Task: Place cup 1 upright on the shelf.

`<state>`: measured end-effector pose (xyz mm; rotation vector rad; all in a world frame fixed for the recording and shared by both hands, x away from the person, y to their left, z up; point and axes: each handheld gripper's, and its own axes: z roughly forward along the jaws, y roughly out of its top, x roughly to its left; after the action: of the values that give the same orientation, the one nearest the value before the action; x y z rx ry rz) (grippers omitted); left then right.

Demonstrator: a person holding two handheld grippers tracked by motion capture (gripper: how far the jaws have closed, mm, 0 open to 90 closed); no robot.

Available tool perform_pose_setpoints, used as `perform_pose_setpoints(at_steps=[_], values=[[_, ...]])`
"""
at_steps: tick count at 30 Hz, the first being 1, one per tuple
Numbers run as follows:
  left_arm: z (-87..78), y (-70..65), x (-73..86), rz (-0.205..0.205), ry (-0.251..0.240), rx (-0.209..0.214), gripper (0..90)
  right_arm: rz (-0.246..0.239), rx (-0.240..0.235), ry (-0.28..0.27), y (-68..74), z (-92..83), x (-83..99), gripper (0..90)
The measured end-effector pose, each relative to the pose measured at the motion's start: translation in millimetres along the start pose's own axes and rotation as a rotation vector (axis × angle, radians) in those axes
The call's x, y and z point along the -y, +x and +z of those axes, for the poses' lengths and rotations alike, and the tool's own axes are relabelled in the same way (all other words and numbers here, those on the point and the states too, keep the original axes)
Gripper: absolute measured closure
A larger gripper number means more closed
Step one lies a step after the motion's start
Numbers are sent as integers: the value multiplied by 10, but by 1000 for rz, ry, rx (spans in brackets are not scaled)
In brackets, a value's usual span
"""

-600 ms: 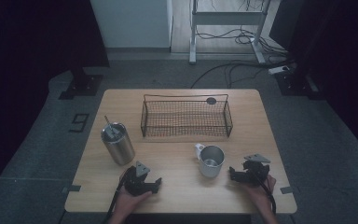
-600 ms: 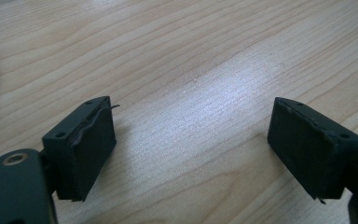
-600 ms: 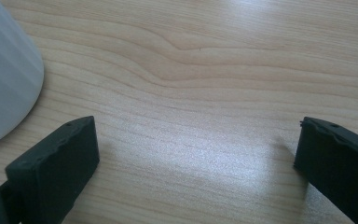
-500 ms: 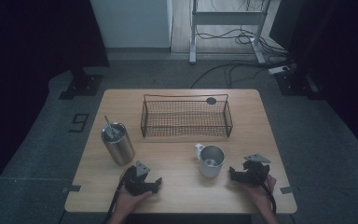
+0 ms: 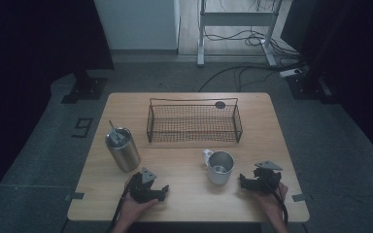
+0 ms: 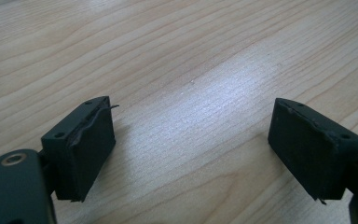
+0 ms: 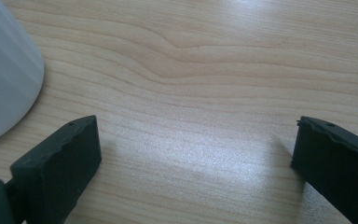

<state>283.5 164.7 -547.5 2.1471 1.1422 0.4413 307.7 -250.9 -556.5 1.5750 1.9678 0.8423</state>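
Both hands rested at the near edge of the tabletop (image 5: 184,206), which we read as a ready pose before any reach. We held the left tongs (image 5: 161,192) spread over bare wood, nothing between the jaws. The right tongs (image 5: 243,182) were likewise spread and empty, pointing toward the mug (image 5: 220,167) just beside them, probably the first thing to be lifted. The mug stood upright, right of centre, in front of the wire basket (image 5: 193,101): metal, pale, empty, its handle turned away toward the basket. The steel tumbler (image 5: 123,149) with its straw stood upright at the left, near the left tongs but apart from them.
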Motion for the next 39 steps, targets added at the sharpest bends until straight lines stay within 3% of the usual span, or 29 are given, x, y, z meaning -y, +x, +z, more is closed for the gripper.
perform_pose_setpoints(at_steps=[10,17,31,39], values=[[-40,-61,-30,28,-36,20,153,-1,-4,4,-8,6,-8,5],[-176,-67,-108,49,-87,14,152,-1,-4,1,-12,2,-6,14],[-337,55,-180,23,-128,15,152,-6,-11,-3,-17,4,-8,28],[-493,209,-194,-6,-157,-6,152,-8,-14,-5,-17,2,-8,34]])
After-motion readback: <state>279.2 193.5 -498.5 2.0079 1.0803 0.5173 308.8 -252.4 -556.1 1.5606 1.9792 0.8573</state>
